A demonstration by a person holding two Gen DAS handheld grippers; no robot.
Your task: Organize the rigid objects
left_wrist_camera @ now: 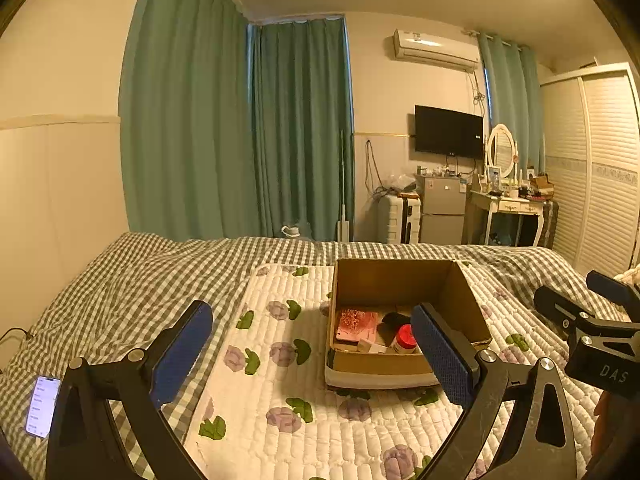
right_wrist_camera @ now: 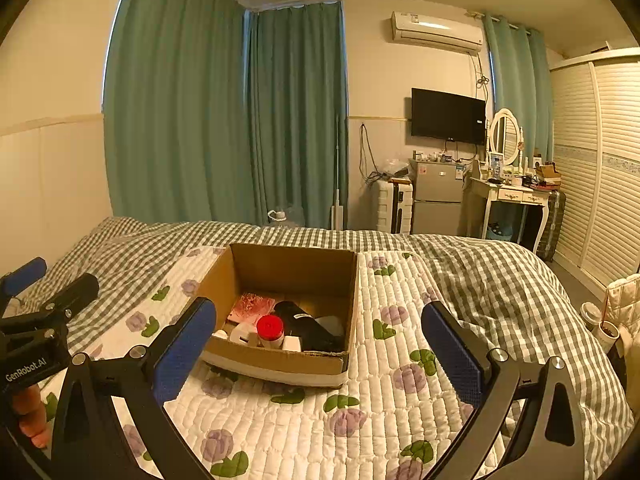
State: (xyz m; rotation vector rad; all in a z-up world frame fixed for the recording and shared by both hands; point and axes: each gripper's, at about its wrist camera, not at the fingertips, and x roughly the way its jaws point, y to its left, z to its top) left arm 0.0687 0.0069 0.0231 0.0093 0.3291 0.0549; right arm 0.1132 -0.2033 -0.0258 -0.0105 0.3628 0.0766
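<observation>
Box: cardboard box [right_wrist_camera: 280,272] sits open on the flowered quilt [right_wrist_camera: 376,376], toward the quilt's far edge; we see it in both views, also at [left_wrist_camera: 396,280].
Box contents: red-lidded jar [right_wrist_camera: 270,330] upright near the front wall; black bottle [right_wrist_camera: 308,326] lying tilted to the jar's right; pink packet [right_wrist_camera: 251,305] at back left; small white items [right_wrist_camera: 240,334] along the front wall, touching the jar's base area. We can't tell what the white items are.
Same contents, left view: jar [left_wrist_camera: 405,338] partly behind the finger pad, pink packet [left_wrist_camera: 356,325] to its left.
Quilt: white with purple flowers and green leaves, lies on the checked bedspread [right_wrist_camera: 500,276].
Left gripper: left gripper [left_wrist_camera: 316,356] hangs above the quilt's near edge, fingers spread wide, nothing between them; we see the box's near right corner behind its right pad [left_wrist_camera: 440,356].
Right gripper: right gripper [right_wrist_camera: 320,354] also above the near edge, fingers wide apart and holding nothing; box front wall shows between them, left pad [right_wrist_camera: 182,350] overlapping the box's near left corner in view.
Phone: phone [left_wrist_camera: 42,406] with lit screen lies on the bedspread off the quilt's left edge.
Room: green curtains [right_wrist_camera: 224,120], wall TV [right_wrist_camera: 448,116], small fridge [right_wrist_camera: 436,198], dressing table [right_wrist_camera: 512,196] behind the bed.
</observation>
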